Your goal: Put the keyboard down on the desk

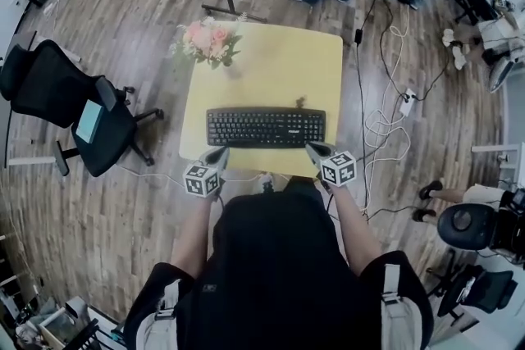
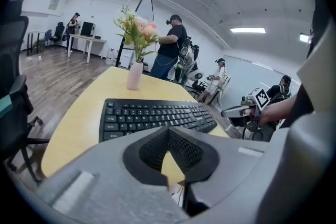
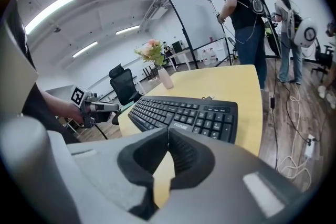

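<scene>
Keyboard (image 1: 266, 128) lies flat on the desk (image 1: 316, 61), with the left gripper (image 1: 218, 153) and right gripper (image 1: 315, 148) near its front corners from overhead. Only their own views show both jaw pairs pressed together, empty.

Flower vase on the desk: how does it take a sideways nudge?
The vase is slim and tall under a wide bouquet, so probably top-heavy and tippy. It stands near a desk corner, so a tip might send it off. Likely rigid, maybe breakable.

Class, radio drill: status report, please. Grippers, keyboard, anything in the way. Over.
Left gripper, right gripper: jaws shut, empty. Keyboard flat on desk, near edge, held by neither. Flower vase at far left corner, nothing in the way. Over.
</scene>
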The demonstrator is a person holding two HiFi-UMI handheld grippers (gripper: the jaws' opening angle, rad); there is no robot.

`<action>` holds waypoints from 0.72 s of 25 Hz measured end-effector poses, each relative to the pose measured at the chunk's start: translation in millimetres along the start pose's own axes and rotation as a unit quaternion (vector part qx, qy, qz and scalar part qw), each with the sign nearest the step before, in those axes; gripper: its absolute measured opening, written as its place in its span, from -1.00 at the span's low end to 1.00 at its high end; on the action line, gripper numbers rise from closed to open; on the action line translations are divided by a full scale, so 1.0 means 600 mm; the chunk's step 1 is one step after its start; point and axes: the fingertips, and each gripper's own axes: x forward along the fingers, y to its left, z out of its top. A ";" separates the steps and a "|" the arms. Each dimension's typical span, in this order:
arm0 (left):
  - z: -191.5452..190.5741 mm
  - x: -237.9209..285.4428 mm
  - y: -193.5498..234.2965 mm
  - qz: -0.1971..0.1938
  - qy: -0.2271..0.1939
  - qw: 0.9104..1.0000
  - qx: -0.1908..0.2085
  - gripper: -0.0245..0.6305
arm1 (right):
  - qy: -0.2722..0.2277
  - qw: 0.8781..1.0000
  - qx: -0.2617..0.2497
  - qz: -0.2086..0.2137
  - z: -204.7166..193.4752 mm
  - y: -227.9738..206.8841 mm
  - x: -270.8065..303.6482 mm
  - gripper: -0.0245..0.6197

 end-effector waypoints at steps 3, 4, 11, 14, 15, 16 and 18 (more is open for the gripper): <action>-0.017 -0.012 -0.020 -0.012 0.000 1.000 -0.012 -0.89 | 0.005 1.000 -0.024 0.011 -0.006 0.030 -0.003 -0.91; -0.022 -0.015 -0.025 -0.013 0.001 1.000 -0.015 -0.89 | 0.008 0.999 -0.034 0.014 -0.008 0.039 -0.004 -0.91; -0.035 -0.031 -0.054 -0.029 0.012 0.999 0.006 -0.89 | 0.022 0.997 -0.071 0.017 -0.024 0.073 -0.017 -0.91; -0.036 -0.035 -0.052 -0.030 0.011 0.999 0.004 -0.89 | 0.024 0.997 -0.072 0.016 -0.032 0.082 -0.021 -0.91; -0.037 -0.035 -0.052 -0.031 0.011 0.999 0.003 -0.89 | 0.025 0.997 -0.073 0.016 -0.035 0.083 -0.022 -0.91; -0.038 -0.034 -0.053 -0.032 0.012 0.999 0.003 -0.89 | 0.026 0.997 -0.073 0.015 -0.039 0.083 -0.024 -0.91; -0.042 -0.031 -0.057 -0.035 0.013 0.999 0.002 -0.89 | 0.028 0.997 -0.072 0.013 -0.046 0.080 -0.028 -0.91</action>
